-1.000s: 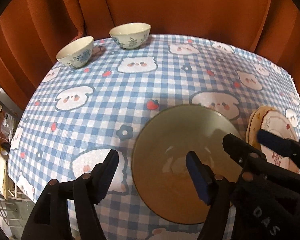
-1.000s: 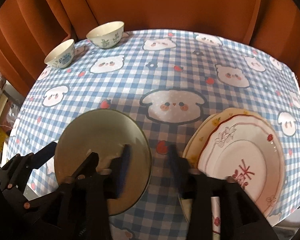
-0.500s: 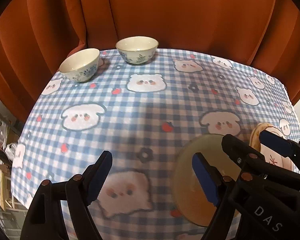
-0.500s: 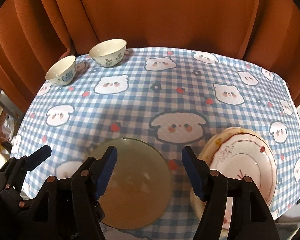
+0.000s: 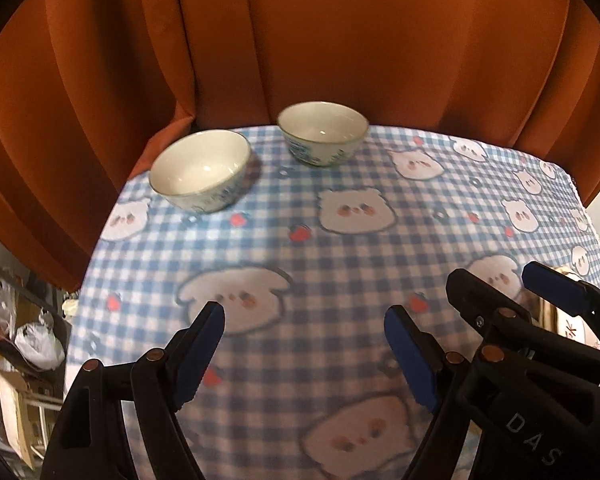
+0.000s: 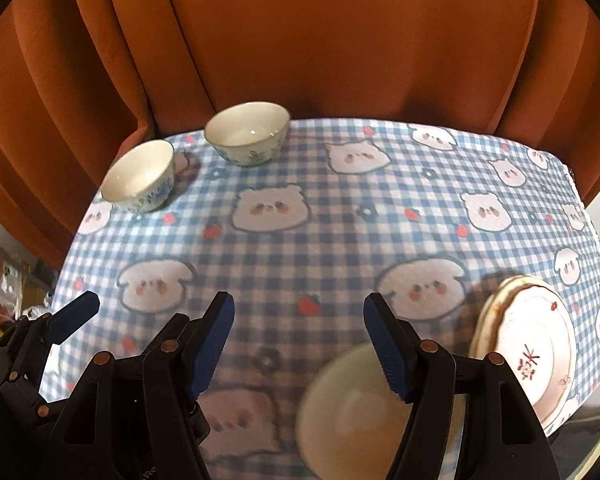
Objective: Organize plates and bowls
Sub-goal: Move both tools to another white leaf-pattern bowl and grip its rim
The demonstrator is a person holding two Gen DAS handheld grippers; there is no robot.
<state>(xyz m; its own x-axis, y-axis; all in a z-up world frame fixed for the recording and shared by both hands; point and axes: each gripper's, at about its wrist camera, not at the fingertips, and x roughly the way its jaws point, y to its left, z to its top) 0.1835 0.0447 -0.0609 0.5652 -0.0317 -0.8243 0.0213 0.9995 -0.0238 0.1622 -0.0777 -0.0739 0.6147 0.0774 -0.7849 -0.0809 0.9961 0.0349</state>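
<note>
Both my claws have lifted off the green plate, left claw and right claw gaping empty, heading for the bowls to stack them.

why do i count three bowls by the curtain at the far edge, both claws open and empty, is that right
Not quite: only two bowls stand by the curtain, as the right wrist view shows. Both the left claw and right claw are open and empty.

Two bowls, three plates
Floral bowls upright at far-left; olive plate near front, beside stacked plates.
</note>
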